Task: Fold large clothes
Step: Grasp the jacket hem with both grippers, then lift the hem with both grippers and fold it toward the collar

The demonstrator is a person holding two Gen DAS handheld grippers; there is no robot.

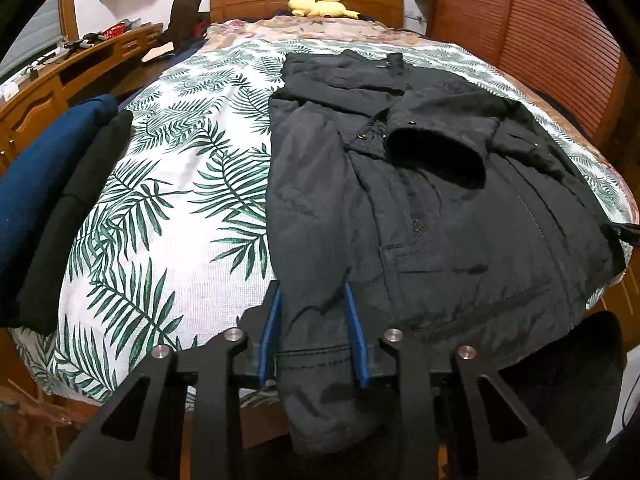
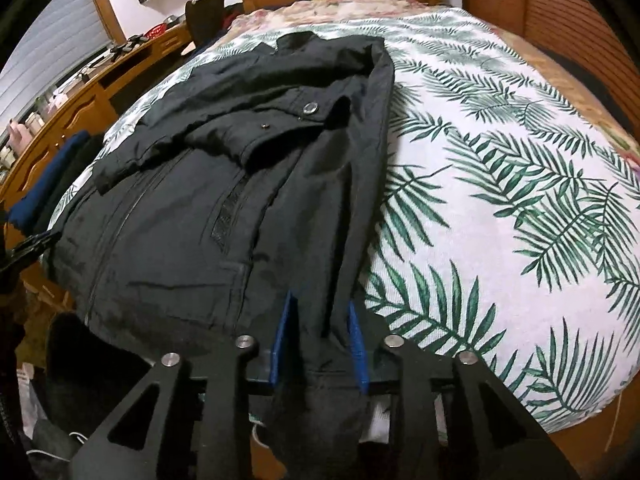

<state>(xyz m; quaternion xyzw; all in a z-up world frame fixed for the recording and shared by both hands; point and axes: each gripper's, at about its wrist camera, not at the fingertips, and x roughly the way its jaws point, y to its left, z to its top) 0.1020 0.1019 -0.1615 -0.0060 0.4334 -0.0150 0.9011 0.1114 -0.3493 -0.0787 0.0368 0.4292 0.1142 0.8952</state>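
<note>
While the black jacket point(image 1: 420, 200) lies spread on the bed's leaf-print cover point(image 1: 180, 184), hem hanging over the foot edge, one sleeve is folded across its chest toward 12 o'clock. Left gripper point(image 1: 313, 332) at 6 o'clock: narrow, blue pads pinching the jacket's left hem corner. Right gripper point(image 2: 320, 340): narrow too, clamped on the right hem edge. Folded navy and black clothes point(image 1: 52, 200) sit at 9 o'clock; yellow plush toy point(image 1: 320, 4) at the headboard, 12 o'clock.

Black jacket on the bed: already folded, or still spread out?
Partly folded. The black jacket lies lengthwise on the leaf-print bedspread, one sleeve crossed over its chest; the hem hangs over the near edge, unfolded.
</note>
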